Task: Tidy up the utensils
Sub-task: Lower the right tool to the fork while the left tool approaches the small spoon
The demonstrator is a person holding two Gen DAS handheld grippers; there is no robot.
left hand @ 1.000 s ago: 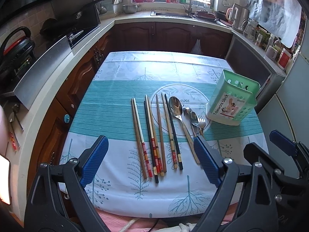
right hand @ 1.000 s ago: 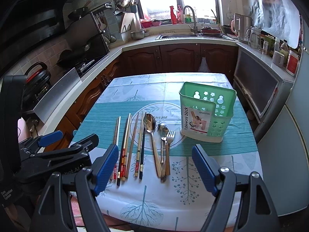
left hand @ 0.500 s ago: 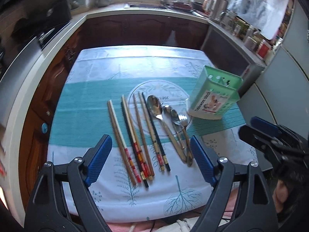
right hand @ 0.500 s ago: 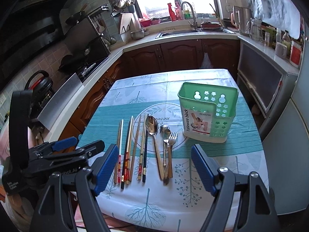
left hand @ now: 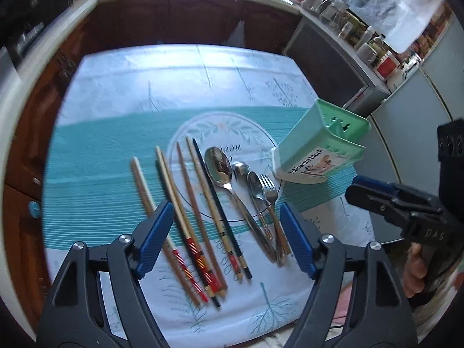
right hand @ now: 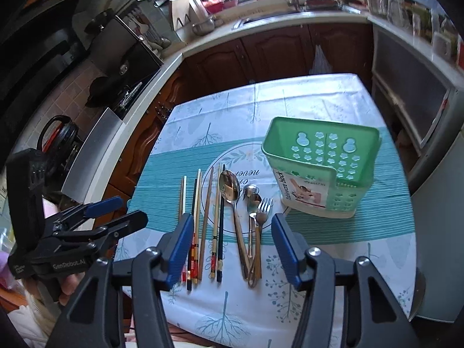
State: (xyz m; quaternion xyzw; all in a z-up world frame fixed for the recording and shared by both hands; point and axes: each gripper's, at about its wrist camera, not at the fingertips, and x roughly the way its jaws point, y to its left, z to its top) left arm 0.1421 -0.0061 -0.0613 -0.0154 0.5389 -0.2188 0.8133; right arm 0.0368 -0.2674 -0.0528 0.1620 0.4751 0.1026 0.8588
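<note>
Both grippers, left (left hand: 224,239) and right (right hand: 232,249), are closing with nothing between the jaws. The chopsticks (right hand: 206,226) and cutlery (right hand: 251,229) lie beside the holder (right hand: 322,168); we should take one piece near its end.

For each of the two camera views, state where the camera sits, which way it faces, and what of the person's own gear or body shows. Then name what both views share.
Left wrist view: sits on the left gripper, facing steeply down at the chopsticks; jaws closing, nothing between them; right gripper and hand at right.
Right wrist view: sits on the right gripper, facing down over the spoons and fork and green caddy; jaws closing on nothing; left gripper at left.
Shared: the utensils, the caddy, the tablecloth.
</note>
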